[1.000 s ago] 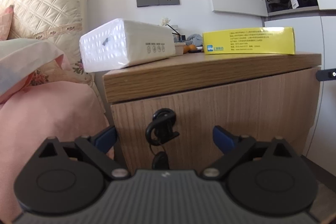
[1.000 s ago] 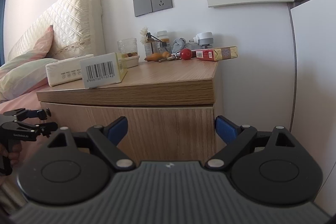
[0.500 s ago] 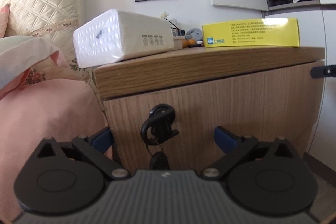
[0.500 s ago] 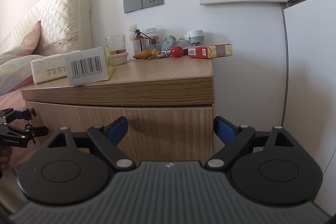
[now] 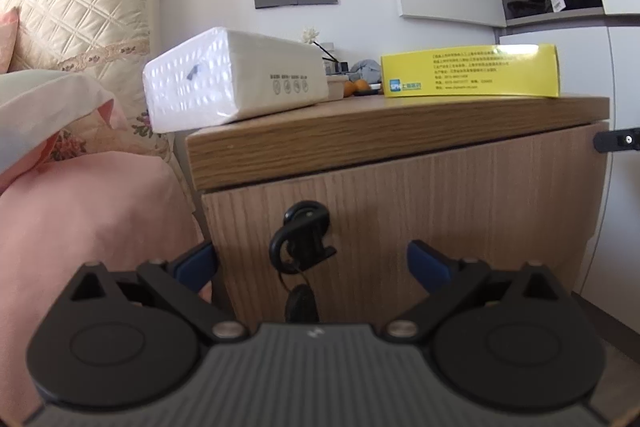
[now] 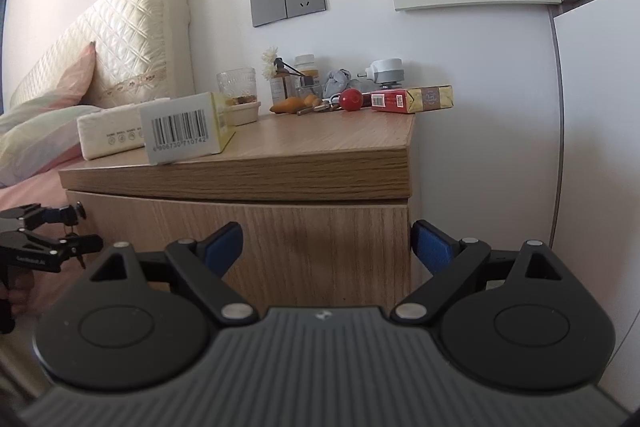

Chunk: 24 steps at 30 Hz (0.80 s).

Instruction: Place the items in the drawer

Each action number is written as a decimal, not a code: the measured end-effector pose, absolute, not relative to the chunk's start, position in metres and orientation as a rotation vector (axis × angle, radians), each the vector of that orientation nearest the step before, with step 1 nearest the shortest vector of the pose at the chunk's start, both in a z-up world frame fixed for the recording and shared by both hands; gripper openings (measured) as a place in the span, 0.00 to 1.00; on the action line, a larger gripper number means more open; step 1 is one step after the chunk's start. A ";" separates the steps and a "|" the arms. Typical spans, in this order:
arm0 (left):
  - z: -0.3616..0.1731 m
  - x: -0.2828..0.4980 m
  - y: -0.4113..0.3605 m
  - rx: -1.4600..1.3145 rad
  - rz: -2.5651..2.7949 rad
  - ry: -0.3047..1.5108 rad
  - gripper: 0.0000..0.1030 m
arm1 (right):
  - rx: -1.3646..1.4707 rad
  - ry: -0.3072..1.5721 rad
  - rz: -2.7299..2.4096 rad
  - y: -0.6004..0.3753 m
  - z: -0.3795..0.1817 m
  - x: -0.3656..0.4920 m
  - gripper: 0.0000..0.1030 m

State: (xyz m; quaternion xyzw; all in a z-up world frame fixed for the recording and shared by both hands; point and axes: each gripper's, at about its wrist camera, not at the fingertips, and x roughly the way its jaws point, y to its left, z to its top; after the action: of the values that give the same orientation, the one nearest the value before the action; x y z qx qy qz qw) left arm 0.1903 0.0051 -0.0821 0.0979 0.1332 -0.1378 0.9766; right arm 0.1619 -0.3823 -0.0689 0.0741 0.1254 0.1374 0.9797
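Observation:
A wooden nightstand has a closed drawer (image 5: 440,195) with a black ring handle (image 5: 302,239) and a key hanging below it. My left gripper (image 5: 312,261) is open, its blue fingertips either side of the handle and just short of it. On top lie a white tissue pack (image 5: 232,79) and a yellow box (image 5: 470,71). My right gripper (image 6: 326,245) is open and empty, facing the drawer front (image 6: 280,243) near its right corner. The tissue pack (image 6: 110,133), the box's barcode end (image 6: 180,133) and my left gripper (image 6: 44,241) show in the right wrist view.
At the back of the nightstand top stand a glass (image 6: 236,87), small bottles, an orange item, a red ball (image 6: 351,99), keys and a red and gold carton (image 6: 412,99). A bed with pink sheets (image 5: 92,211) lies left. A white wardrobe (image 6: 592,147) stands right.
My left gripper has moved closer to the drawer handle, which now sits between its fingertips. My right gripper has shifted slightly; its view swung a little and came back.

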 end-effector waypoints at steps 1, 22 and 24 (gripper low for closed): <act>-0.082 0.188 0.005 0.199 -0.277 0.266 0.97 | 0.148 0.252 0.281 -0.383 -0.069 0.160 0.92; -0.075 0.152 0.017 0.127 -0.201 0.248 0.97 | 0.084 0.173 0.367 -0.337 -0.042 0.127 0.88; -0.074 0.153 0.020 0.120 -0.184 0.247 0.97 | 0.096 0.184 0.326 -0.344 -0.043 0.128 0.88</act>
State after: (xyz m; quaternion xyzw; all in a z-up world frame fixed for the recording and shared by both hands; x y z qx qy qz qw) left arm 0.1527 0.0196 -0.0736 0.0599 0.1228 -0.0914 0.9864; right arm 0.1280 -0.3440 -0.0431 0.0478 0.0914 0.1620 0.9814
